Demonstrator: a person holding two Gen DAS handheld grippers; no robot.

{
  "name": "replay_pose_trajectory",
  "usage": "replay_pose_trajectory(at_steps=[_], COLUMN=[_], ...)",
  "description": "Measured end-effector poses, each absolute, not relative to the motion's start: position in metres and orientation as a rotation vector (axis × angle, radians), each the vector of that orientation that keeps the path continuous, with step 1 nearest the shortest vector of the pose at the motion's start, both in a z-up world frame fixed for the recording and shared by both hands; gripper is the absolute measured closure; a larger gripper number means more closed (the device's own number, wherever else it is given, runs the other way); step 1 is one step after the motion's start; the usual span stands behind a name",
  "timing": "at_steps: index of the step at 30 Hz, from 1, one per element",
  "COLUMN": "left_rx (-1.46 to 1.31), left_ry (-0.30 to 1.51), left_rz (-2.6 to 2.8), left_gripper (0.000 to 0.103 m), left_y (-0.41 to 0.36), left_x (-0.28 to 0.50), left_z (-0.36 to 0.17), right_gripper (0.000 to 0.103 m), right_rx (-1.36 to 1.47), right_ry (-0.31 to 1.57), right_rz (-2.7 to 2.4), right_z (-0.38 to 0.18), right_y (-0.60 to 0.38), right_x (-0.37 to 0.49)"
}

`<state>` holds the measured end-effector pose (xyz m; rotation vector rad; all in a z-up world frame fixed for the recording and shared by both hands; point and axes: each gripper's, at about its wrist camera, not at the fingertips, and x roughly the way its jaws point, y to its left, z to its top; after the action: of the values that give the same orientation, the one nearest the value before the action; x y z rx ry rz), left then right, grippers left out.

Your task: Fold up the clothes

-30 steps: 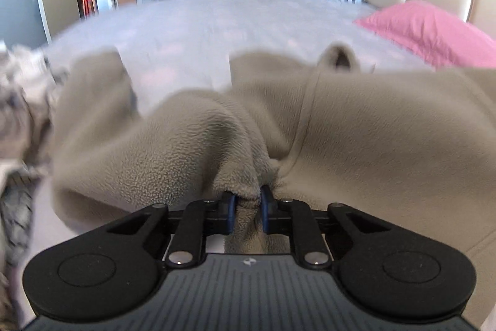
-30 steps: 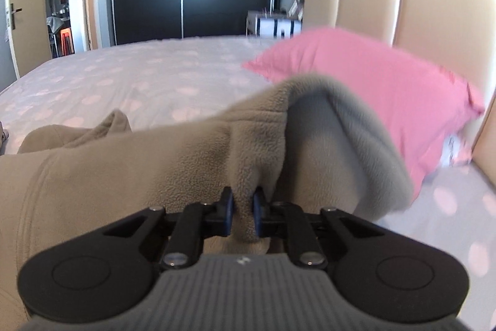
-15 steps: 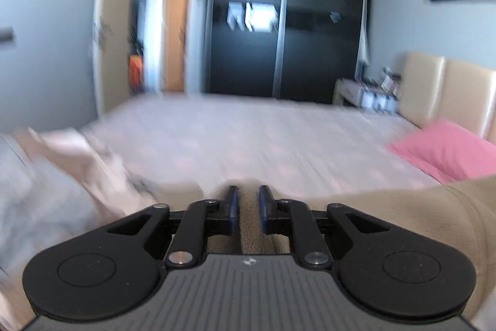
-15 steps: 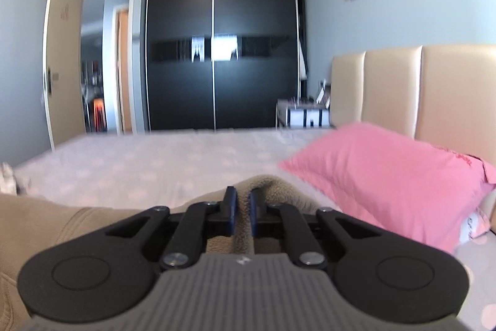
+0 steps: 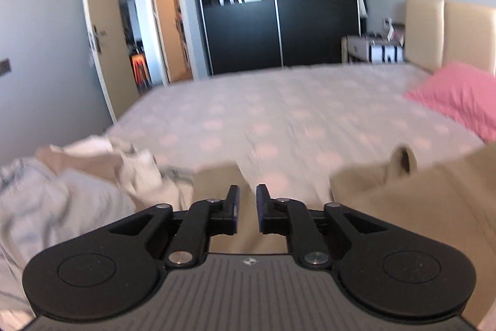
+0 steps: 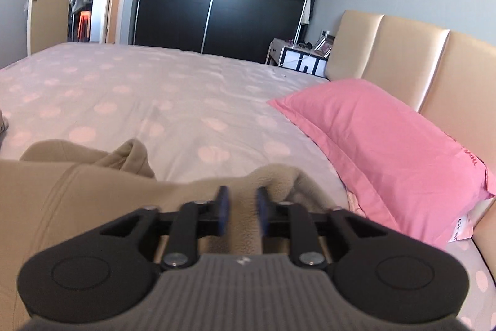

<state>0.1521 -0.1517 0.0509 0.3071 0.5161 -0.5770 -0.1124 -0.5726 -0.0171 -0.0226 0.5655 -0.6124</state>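
Left fingers: the left gripper has its fingers a narrow gap apart and opening; beige cloth shows in the gap, but the pads do not seem to press on it.
Right fingers: the right gripper has its fingers set wider and opening, with a ridge of fleece between them that they are letting go.
Garment: the beige fleece sweatshirt lies on the bed with the grey sheet dotted pink, filling the view from 6 to 9 o'clock in the right wrist picture; a cuff or hem end sticks up at about 10 o'clock.
Progress: judging by how it lies, the sweatshirt is laid out or part-folded and both grippers are releasing it; no neat folded stack shows, so smoothing and further folds look to be left.
Waiting clothes: a rumpled heap of white and grey-patterned clothes sits at 9 o'clock in the left wrist picture, unfolded.
Containers: no basket, box or drawer for clothes shows; the black sliding-door wardrobe at 12 o'clock is closed, its contents hidden.
Pillow: the pink rectangular pillow lies at 3 o'clock, just beside the sweatshirt's edge.
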Motion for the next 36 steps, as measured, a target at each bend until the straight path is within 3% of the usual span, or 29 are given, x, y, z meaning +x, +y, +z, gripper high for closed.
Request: replay_pose_trajectory(at_steps=[13, 16, 20, 27, 31, 36], left_rx=[0.212, 0.235, 0.297, 0.359, 0.362, 0.399], left_ry=[0.629, 0.644, 0.673, 0.782, 0.874, 0.946], left_rz=[-0.76, -0.827, -0.904, -1.017, -1.067, -1.076], left_gripper=[0.091, 0.081, 0.062, 0.055, 0.051, 0.05], left_y=[-0.14, -0.137, -0.133, -0.122, -0.119, -0.123], left_x=[0.114, 0.102, 0.084, 0.057, 0.048, 0.041], left_z=[0.013, 0.004, -0.012, -0.04, -0.053, -0.072], right_gripper=[0.063, 0.054, 0.051, 0.047, 0.025, 0.025], right_rx=[0.074, 0.089, 0.099, 0.089, 0.085, 0.102], right_ry=[0.491, 0.503, 0.544, 0.651, 0.668, 0.674], right_rz=[-0.561, -0.543, -0.506, -0.382, -0.335, -0.305], right_z=[-0.019, -0.024, -0.039, -0.072, -0.084, -0.091], right_y=[-0.553, -0.552, -0.552, -0.549, -0.55, -0.558], right_x=[-0.191, -0.211, -0.236, -0.257, -0.258, -0.246])
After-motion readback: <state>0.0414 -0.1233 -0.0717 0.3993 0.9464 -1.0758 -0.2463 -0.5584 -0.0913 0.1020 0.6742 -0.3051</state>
